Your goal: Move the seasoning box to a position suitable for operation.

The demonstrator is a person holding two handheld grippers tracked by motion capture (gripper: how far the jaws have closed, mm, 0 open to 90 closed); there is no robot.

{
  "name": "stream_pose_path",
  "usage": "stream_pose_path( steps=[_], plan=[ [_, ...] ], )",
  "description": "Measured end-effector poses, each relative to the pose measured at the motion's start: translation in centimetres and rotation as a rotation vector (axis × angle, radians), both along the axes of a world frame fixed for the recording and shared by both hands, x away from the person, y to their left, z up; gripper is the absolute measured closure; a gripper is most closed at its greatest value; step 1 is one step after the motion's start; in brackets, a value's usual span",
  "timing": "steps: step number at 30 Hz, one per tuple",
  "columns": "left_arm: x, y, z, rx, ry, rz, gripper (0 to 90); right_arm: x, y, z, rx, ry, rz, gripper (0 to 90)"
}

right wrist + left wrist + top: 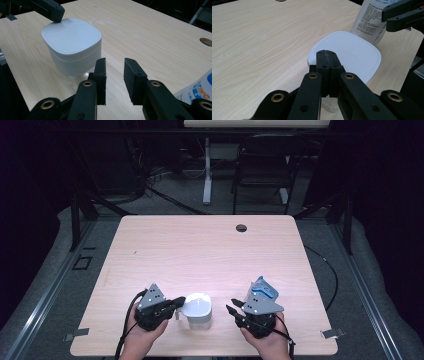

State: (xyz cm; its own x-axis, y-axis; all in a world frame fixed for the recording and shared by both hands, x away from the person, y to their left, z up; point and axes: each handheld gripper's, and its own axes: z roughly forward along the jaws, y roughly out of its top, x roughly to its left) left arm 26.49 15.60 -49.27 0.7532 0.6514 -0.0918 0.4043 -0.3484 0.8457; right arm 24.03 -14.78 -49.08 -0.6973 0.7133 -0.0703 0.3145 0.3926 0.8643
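A white square container (199, 312) with rounded corners and a flat lid (352, 52) stands near the table's front edge, between my two grippers. My left gripper (325, 52) is shut, jaws pressed together, tips resting at the lid's near edge; it comes in from the container's left (178, 304). In the right gripper view its black tip (56, 13) touches the far corner of the lid (72, 35). My right gripper (115, 62) is open with nothing between the jaws, a little to the right of the container (231, 306). A white bottle with blue print (369, 20) is close beside it (197, 92).
The light wooden table (200, 250) stretches away bare behind the container, with a round cable hole (241, 228) near its far edge. A dark chair (262, 165) and a white table leg (207, 170) stand on the floor beyond.
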Motion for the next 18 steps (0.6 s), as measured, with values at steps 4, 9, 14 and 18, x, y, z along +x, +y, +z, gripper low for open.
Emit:
stream_pose_path(
  steps=[4,9,14,18],
  plan=[
    [0.0,0.0,0.0,0.0,-0.001,0.002,90.0,0.6,0.5,0.3,-0.001,0.013,0.014,70.2],
    [-0.1,0.0,-0.1,-0.002,-0.004,0.006,90.0,0.9,1.2,0.4,-0.004,0.013,0.037,70.8],
    [-0.1,0.0,-0.1,-0.009,-0.002,0.01,90.0,0.7,1.6,0.3,-0.007,0.012,0.058,74.5],
    [-0.2,0.1,-0.1,-0.013,-0.002,0.008,90.0,0.3,2.1,-0.2,-0.021,0.008,0.068,81.4]
  ],
)
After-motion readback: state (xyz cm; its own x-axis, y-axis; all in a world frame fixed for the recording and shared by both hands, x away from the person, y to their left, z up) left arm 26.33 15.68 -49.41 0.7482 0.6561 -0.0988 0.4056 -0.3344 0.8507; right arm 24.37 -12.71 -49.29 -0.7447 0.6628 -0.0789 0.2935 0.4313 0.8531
